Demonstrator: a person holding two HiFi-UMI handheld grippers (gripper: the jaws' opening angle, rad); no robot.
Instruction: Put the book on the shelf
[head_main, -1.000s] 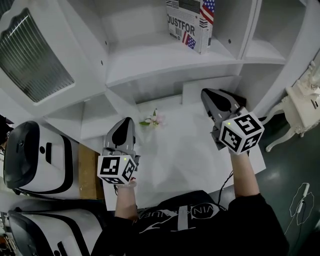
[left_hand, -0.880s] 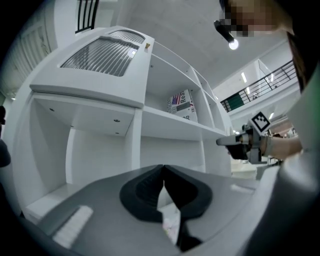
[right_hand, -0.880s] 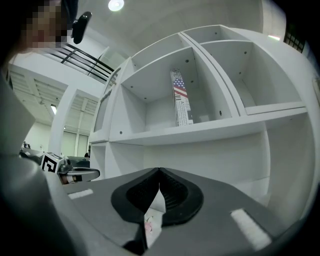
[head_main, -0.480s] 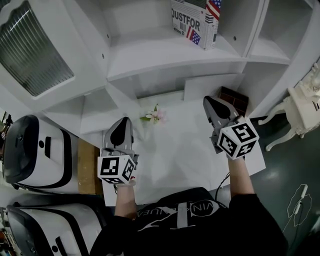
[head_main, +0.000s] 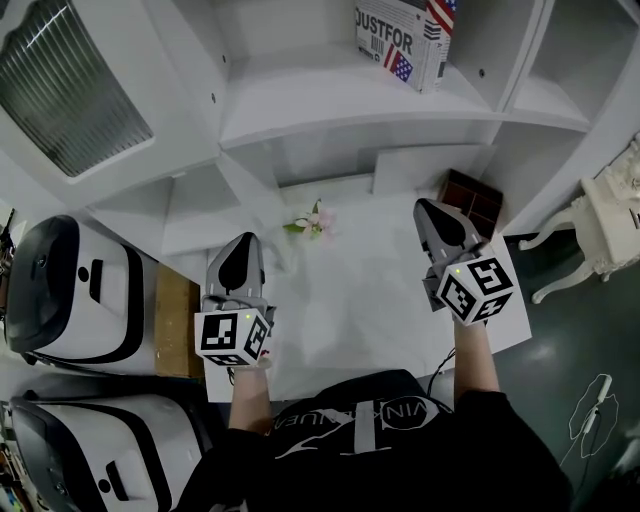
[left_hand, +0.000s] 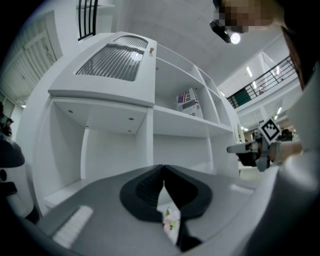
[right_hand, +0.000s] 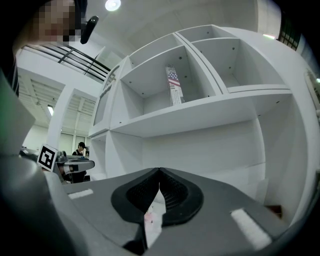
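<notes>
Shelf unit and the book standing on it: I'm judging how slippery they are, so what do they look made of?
Shelf unit: looks like white-painted or laminated board, smooth satin finish; flat panels, small fastener dots, soft sheen. The core cannot be told.
Book: printed paper or card cover, perhaps slightly glossy; crisp black lettering and a flag print.
</notes>
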